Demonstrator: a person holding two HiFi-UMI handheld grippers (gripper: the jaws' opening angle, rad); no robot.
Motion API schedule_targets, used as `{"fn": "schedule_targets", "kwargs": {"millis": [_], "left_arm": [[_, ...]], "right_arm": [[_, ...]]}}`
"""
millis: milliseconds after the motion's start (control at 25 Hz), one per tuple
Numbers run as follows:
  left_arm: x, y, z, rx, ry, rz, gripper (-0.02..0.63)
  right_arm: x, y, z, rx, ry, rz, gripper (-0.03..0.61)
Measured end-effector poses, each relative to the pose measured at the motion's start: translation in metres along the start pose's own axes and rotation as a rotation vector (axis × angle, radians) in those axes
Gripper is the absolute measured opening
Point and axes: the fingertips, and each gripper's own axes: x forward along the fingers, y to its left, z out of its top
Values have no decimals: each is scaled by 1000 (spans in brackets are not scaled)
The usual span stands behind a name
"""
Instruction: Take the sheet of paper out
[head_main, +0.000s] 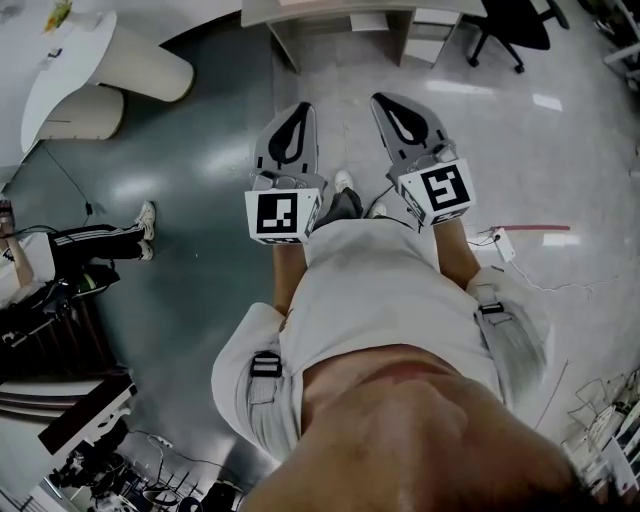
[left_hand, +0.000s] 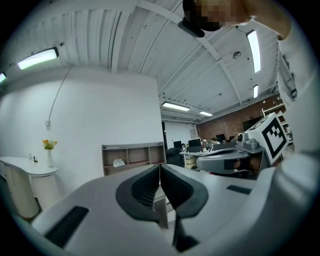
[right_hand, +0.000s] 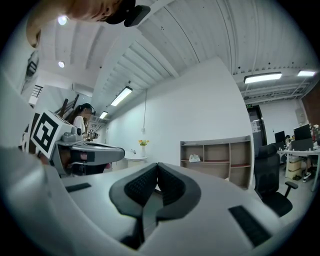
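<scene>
Standing on a glossy grey floor (head_main: 210, 150), a person holds both grippers out level, side by side, pointed toward an open shelf (head_main: 345, 25).

Left gripper (left_hand: 160, 168): jaws pressed together, tips touching, nothing between them. Right gripper (right_hand: 157, 165): same, pressed together, pinching nothing.

Sheet of paper: cannot tell where it is, since no view shows it, so nothing to say on its look.

The shelf stands against a white wall with open compartments, and a small white bundle (left_hand: 118, 162) sits in a left one. Left of the shelf is a white rounded counter (head_main: 90, 70) with a vase of flowers (left_hand: 48, 147) on top. Right of the shelf is a black office chair (head_main: 510, 25).

Bare floor runs from the shelf to the person's shoes (head_main: 343, 182). Well left of the shelf and nearer the camera are another person's legs (head_main: 110, 240). A white power strip (head_main: 503, 243) with a cable lies on the floor, on the shelf's right side.
</scene>
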Motion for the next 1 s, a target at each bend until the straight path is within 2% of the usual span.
{"fn": "schedule_targets", "kwargs": {"millis": [600, 1000], "left_arm": [[78, 85, -14, -30, -23, -55, 25], [103, 134, -24, -34, -21, -91, 25]], "right_arm": [[105, -29, -5, -48, 55, -50, 20], [160, -26, -8, -55, 77, -78, 20]]}}
